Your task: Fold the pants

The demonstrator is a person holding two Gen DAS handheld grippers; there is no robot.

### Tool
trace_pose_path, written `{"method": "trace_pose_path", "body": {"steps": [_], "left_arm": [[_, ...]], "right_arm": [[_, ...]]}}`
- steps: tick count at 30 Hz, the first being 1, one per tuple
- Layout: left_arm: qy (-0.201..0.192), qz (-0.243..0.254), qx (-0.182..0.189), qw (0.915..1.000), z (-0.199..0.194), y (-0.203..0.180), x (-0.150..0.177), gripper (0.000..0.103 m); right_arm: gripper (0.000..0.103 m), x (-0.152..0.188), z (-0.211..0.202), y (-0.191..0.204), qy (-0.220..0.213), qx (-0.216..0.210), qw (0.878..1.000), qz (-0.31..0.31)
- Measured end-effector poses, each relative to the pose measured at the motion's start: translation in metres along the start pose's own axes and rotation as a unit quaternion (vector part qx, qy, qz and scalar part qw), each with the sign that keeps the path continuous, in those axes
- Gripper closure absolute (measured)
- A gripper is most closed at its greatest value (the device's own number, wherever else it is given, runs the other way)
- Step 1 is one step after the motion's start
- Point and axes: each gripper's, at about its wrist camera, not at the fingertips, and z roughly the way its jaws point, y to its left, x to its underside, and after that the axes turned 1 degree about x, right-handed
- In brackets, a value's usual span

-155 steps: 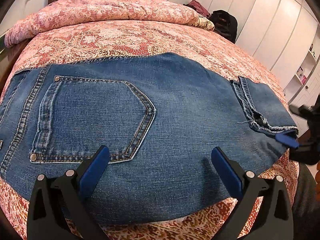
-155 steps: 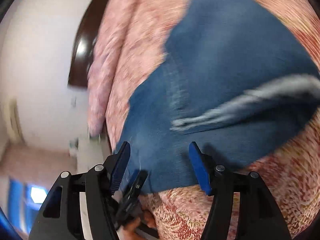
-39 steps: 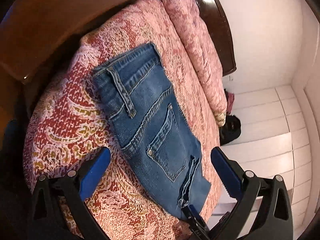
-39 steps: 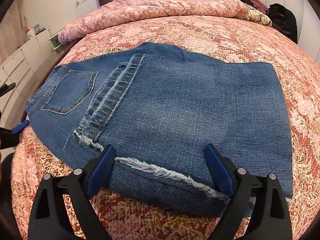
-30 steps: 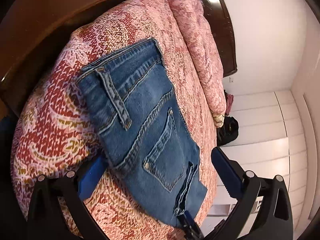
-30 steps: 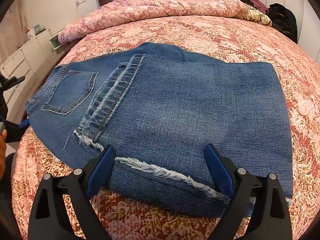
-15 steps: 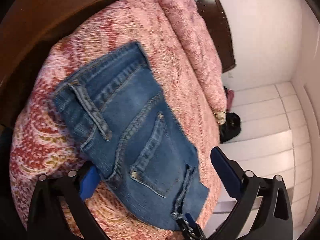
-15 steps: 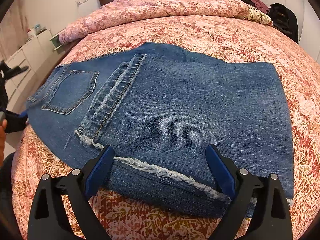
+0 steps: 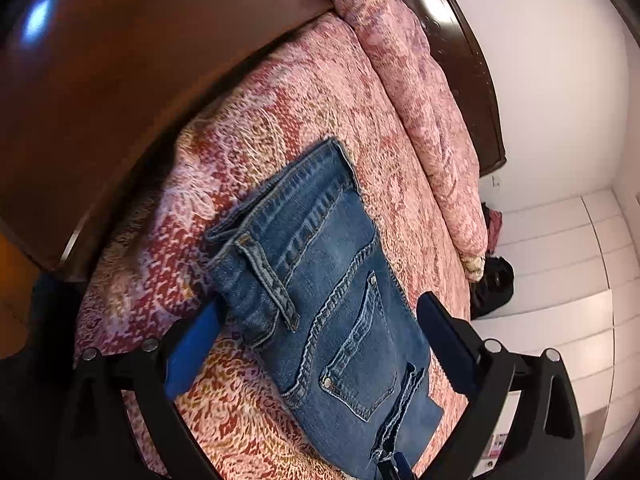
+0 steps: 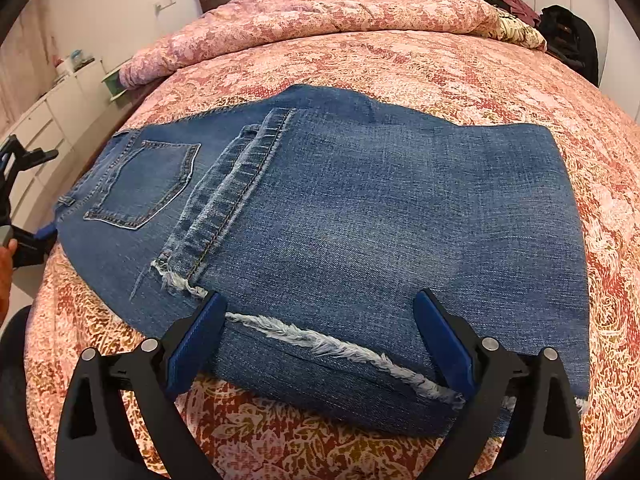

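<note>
Straddling the jeans [image 10: 360, 208] with both grippers spread, left gripper [image 9: 320, 340] at the waistband, right gripper [image 10: 320, 336] at the frayed hems, we probably pinch next for the closing fold.

Folded pants [image 10: 360, 216] on bedspread [image 10: 400, 64], rolled duvet [image 10: 320, 12] behind.

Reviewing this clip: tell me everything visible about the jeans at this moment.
The jeans are mid-blue, faded denim, lying flat on the patterned red-and-pink bedspread, already folded with the legs doubled back over the seat. A back pocket, tan stitching, rivets and a belt loop show at the waistband end; frayed whitish hems face the right gripper. Both grippers are open: the left gripper straddles the waistband, the right the hem edge.
</note>
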Motion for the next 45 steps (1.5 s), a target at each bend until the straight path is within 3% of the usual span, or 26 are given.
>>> {"method": "trace_pose_path", "body": {"steps": [5, 9, 11, 13, 15, 19, 20, 22, 23, 25, 28, 32, 34, 36, 39, 41, 42, 45], "left_arm": [[-0.010, -0.011, 0.038, 0.9992, 0.003, -0.002, -0.005, 0.002], [-0.025, 0.034, 0.066, 0.9969, -0.011, -0.021, 0.000, 0.003], [-0.020, 0.053, 0.047, 0.9973, -0.005, -0.023, -0.002, 0.003], [0.006, 0.027, 0.008, 0.9996, 0.009, -0.010, -0.005, 0.003], [0.010, -0.001, 0.010, 0.9999, 0.013, 0.002, -0.005, 0.004], [0.003, 0.010, -0.003, 0.9999, 0.011, -0.007, -0.003, 0.004], [0.002, 0.020, -0.006, 0.9998, 0.013, -0.010, -0.003, 0.009], [0.009, 0.021, -0.020, 0.9995, 0.021, -0.008, -0.004, 0.049], [0.015, 0.002, -0.018, 0.9997, 0.025, -0.001, -0.005, 0.089], [0.014, -0.033, -0.009, 0.9993, 0.025, 0.012, -0.004, 0.090], [-0.008, 0.033, -0.026, 0.9991, 0.016, -0.011, 0.005, 0.091], [-0.033, 0.175, -0.057, 0.9824, 0.006, -0.068, 0.020, 0.091], [-0.036, 0.201, -0.059, 0.9771, 0.006, -0.082, 0.024, 0.091], [-0.037, 0.201, -0.060, 0.9770, 0.003, -0.087, 0.020, 0.091], [-0.042, 0.223, -0.064, 0.9718, 0.000, -0.100, 0.025, 0.091], [-0.045, 0.242, -0.059, 0.9675, -0.004, -0.114, 0.032, 0.091], [-0.046, 0.254, -0.057, 0.9643, -0.008, -0.120, 0.037, 0.091], [-0.048, 0.307, -0.045, 0.9495, -0.012, -0.153, 0.060, 0.091]], "right_arm": [[0.008, 0.000, 0.000, 0.001, 0.000, 0.000, 1.000, 0.000], [0.008, 0.000, 0.001, 0.001, 0.000, 0.000, 1.000, -0.001], [0.007, 0.000, 0.001, 0.001, 0.001, 0.001, 1.000, -0.002], [0.007, 0.000, 0.001, 0.000, 0.000, -0.002, 1.000, -0.001], [0.007, 0.000, 0.000, 0.000, 0.000, -0.004, 1.000, 0.001], [0.007, 0.000, 0.001, 0.000, 0.000, -0.003, 1.000, 0.000], [0.007, 0.000, 0.000, 0.000, -0.001, -0.004, 1.000, 0.001], [0.007, 0.000, 0.000, -0.001, -0.001, -0.007, 1.000, 0.003], [0.007, 0.000, 0.000, -0.002, -0.002, -0.009, 1.000, 0.005], [0.007, 0.000, 0.000, -0.004, -0.003, -0.014, 1.000, 0.008], [0.007, 0.000, 0.000, -0.005, -0.003, -0.016, 1.000, 0.010], [0.004, 0.000, 0.001, -0.004, -0.001, -0.020, 1.000, 0.007], [0.004, -0.001, 0.001, -0.004, -0.001, -0.019, 1.000, 0.005], [0.004, -0.002, -0.001, -0.005, 0.001, -0.024, 1.000, 0.010], [0.004, -0.006, -0.007, -0.019, 0.006, -0.063, 0.996, 0.056], [0.004, -0.009, -0.014, -0.036, 0.011, -0.114, 0.987, 0.113], [0.004, -0.009, -0.019, -0.050, 0.015, -0.152, 0.975, 0.161], [0.004, -0.007, -0.040, -0.085, -0.010, -0.209, 0.944, 0.256]]}}
